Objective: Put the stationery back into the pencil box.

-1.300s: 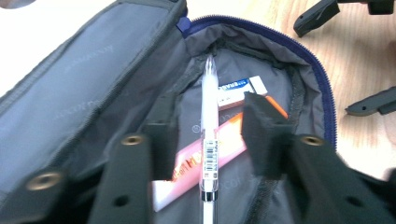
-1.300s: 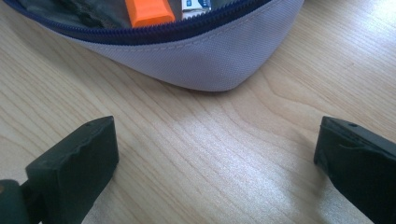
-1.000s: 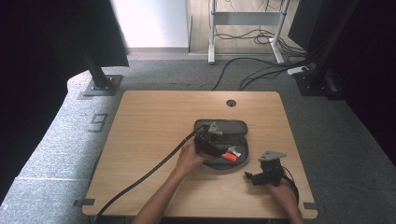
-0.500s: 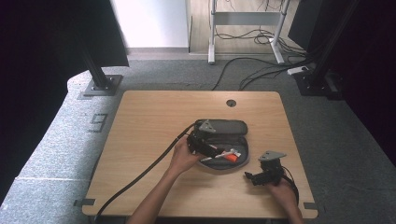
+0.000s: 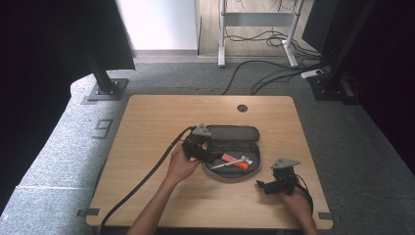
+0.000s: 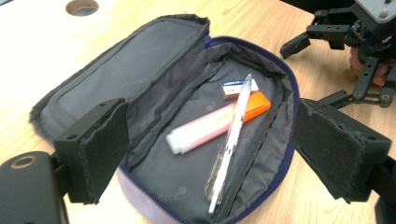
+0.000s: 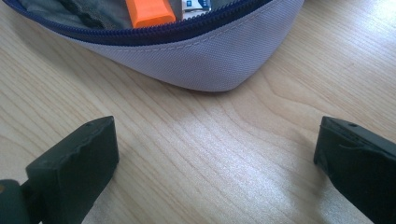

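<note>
An open grey pencil case (image 5: 233, 137) (image 6: 154, 70) (image 7: 196, 56) lies in the middle of the table, its lid folded back. Inside lie an orange highlighter (image 5: 232, 160) (image 6: 215, 122) (image 7: 149, 11), a clear pen (image 5: 230, 163) (image 6: 231, 144) across it and a small eraser (image 6: 239, 87) (image 7: 195, 4). My left gripper (image 5: 203, 155) (image 6: 210, 154) stands open at the case's left end, its jaws wide apart with nothing between them. My right gripper (image 5: 263, 186) (image 7: 215, 158) rests open on the wood just right of the case, holding nothing.
The wooden table (image 5: 147, 127) has a round cable hole (image 5: 242, 107) at the back. A black cable (image 5: 142, 183) trails from the left gripper toward the front left edge. Stand feet and floor cables lie beyond the table.
My left gripper has drawn back leftward from over the case to its left end. The pen now lies inside the case. The right gripper has stayed put.
</note>
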### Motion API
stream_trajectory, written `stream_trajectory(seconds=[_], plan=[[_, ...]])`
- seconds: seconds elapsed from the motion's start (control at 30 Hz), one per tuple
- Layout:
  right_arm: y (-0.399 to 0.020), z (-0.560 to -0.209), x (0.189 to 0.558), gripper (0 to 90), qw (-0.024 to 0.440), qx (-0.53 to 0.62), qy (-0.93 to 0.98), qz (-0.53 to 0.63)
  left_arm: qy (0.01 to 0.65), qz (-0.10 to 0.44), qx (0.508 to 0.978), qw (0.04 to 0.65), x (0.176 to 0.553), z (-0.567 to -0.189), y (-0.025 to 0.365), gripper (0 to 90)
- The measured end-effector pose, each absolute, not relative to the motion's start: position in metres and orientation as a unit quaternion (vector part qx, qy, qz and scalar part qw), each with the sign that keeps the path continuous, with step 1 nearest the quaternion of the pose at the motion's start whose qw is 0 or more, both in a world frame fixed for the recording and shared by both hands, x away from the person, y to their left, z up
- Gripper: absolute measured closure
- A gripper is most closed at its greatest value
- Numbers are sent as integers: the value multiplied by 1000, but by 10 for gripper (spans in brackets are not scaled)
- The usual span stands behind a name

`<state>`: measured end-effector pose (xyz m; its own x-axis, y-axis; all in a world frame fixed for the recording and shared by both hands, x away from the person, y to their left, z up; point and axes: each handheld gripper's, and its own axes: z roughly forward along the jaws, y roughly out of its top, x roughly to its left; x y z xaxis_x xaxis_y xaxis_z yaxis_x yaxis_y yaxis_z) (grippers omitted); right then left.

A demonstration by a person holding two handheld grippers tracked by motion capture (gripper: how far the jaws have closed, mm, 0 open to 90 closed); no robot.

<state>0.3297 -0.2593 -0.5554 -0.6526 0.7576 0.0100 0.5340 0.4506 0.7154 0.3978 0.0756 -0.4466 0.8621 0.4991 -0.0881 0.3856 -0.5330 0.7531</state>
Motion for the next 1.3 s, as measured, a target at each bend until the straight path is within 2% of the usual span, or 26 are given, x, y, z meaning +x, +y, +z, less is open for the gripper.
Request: stream_trajectory(seconds=[0.77,1.3], plan=[[-259,-555,330,0,158,386,837,355,273,112,860,417,382,-440,123,87],[-259,-555,330,0,157,386,837,354,286,120,854,417,368,-468,154,44]])
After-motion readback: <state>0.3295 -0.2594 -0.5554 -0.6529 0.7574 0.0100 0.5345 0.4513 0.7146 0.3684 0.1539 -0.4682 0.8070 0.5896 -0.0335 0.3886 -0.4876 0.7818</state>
